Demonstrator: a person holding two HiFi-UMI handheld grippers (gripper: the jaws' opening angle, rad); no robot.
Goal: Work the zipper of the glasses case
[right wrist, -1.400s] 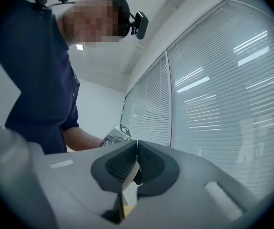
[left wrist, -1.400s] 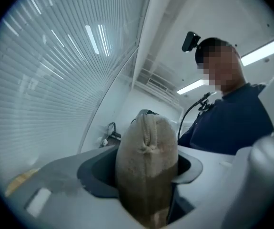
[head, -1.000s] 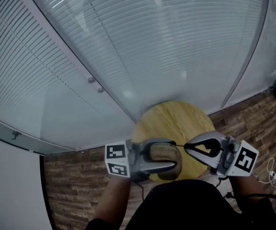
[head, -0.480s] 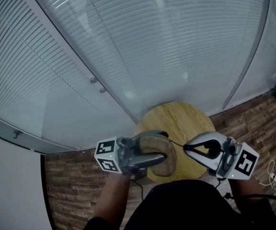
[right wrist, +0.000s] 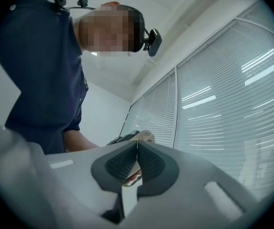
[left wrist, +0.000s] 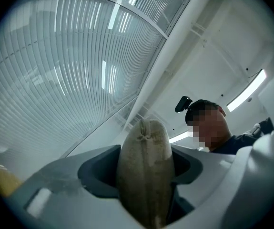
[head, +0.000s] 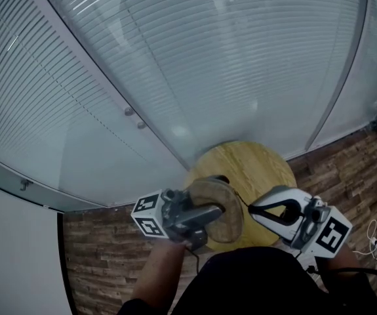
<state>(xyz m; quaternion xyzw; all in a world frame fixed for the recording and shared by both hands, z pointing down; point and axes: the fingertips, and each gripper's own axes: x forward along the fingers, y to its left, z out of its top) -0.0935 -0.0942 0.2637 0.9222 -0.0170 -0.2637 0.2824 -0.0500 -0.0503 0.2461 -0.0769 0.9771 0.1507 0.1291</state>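
A beige fabric glasses case (head: 231, 220) is held above the near edge of a round wooden table (head: 260, 163). My left gripper (head: 219, 197) is shut on the case across its width. In the left gripper view the case (left wrist: 146, 175) fills the gap between both dark pads (left wrist: 97, 173) and stands on edge. My right gripper (head: 251, 208) is to the case's right, its jaws shut on a thin black zipper pull (head: 242, 201) that runs from the case. The right gripper view shows the closed tips (right wrist: 137, 145) with the case (right wrist: 146, 136) just beyond.
A curved glass wall with blinds (head: 208, 64) rises behind the table. Brick-patterned floor (head: 103, 254) lies on both sides. Cables lie on the floor at the right edge (head: 375, 238). The person's dark shirt (head: 260, 284) fills the bottom.
The left gripper has turned with the case, tilting it up on edge, and its marker cube has swung left. The right gripper has sunk slightly, still pinching the pull.
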